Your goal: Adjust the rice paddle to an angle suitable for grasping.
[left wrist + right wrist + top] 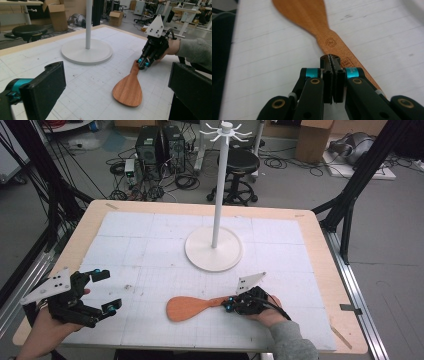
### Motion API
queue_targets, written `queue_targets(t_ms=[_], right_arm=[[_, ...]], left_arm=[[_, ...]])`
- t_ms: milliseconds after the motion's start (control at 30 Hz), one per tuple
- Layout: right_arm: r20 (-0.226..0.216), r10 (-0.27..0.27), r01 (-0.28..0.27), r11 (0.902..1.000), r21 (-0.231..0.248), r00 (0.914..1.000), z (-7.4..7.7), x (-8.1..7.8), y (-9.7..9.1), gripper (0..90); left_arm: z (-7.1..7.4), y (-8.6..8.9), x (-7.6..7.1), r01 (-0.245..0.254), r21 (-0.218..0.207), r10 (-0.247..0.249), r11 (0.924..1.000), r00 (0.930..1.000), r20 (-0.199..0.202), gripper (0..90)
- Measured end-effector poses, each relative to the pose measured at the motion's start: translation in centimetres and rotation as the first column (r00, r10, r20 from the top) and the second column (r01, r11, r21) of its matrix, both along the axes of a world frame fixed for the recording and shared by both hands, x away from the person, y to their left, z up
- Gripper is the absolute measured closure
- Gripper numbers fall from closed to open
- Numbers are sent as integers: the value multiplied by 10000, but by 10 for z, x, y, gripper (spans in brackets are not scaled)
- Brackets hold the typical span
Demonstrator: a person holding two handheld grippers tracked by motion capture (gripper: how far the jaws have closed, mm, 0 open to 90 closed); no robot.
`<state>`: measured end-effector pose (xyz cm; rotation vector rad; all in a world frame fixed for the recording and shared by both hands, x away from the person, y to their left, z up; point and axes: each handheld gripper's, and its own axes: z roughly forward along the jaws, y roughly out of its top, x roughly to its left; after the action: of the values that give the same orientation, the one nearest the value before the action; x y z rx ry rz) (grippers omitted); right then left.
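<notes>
Nearest to you, at about 8 o'clock on the white gridded mat (150, 245), your left gripper (105, 292) rests low over the mat with its jaws spread wide and nothing between them. Its two black pads (47, 87) frame the left gripper view, well apart from each other.

At about 5 o'clock, your right gripper (229, 305) is tipped down at the handle end of the wooden spatula (192, 307). Its jaws are pressed together, pad against pad, and their tips sit right at the top face of the handle; you cannot tell whether they touch the wood. They do not pinch it.

That spatula lies flat on the mat near the front edge, its broad blade pointing toward 9 o'clock and its handle toward 3 o'clock, under your right hand (267, 312).

Farther off, toward 12 o'clock, a white rack stand (214, 249) rises upright from its round base, with bare hooks at the top. The stand is well apart from the spatula.
</notes>
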<state>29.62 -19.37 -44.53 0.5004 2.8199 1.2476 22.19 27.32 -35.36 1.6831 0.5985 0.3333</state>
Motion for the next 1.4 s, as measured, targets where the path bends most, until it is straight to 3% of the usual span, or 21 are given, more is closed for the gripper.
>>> queue_targets(t_ms=[367,600,1000,1067,1167,1300,1333,1400], right_arm=[[438,-353,342,9991,254,9984,-4,17,8,887],[831,-577,557,9981,264,9949,-4,28,14,887],[1087,-794,791,9968,68,9909,-2,38,25,888],[1045,-608,558,9972,507,9927,3,37,26,887],[981,-555,386,9852,1668,9936,13,31,38,888],[1217,127,-299,9896,1404,9925,19,24,71,887],[1288,572,-730,9899,1213,9900,18,23,87,887],[1221,741,-882,9895,1147,9897,17,23,93,887]], left_arm=[[-2,1,1,-56,-1,56,10000,10000,-54,18],[-5,-3,2,-13,169,15,9999,9999,-152,18],[-6,0,2,-77,105,80,9999,9997,-214,18],[-5,1,2,-77,66,78,9999,9998,-184,18],[-5,2,2,-138,35,138,9999,9997,-204,18],[-6,2,2,-110,91,112,9999,9997,-198,18],[-6,2,2,-121,89,123,9999,9997,-223,18],[-7,2,2,-117,99,119,9999,9997,-228,18]])
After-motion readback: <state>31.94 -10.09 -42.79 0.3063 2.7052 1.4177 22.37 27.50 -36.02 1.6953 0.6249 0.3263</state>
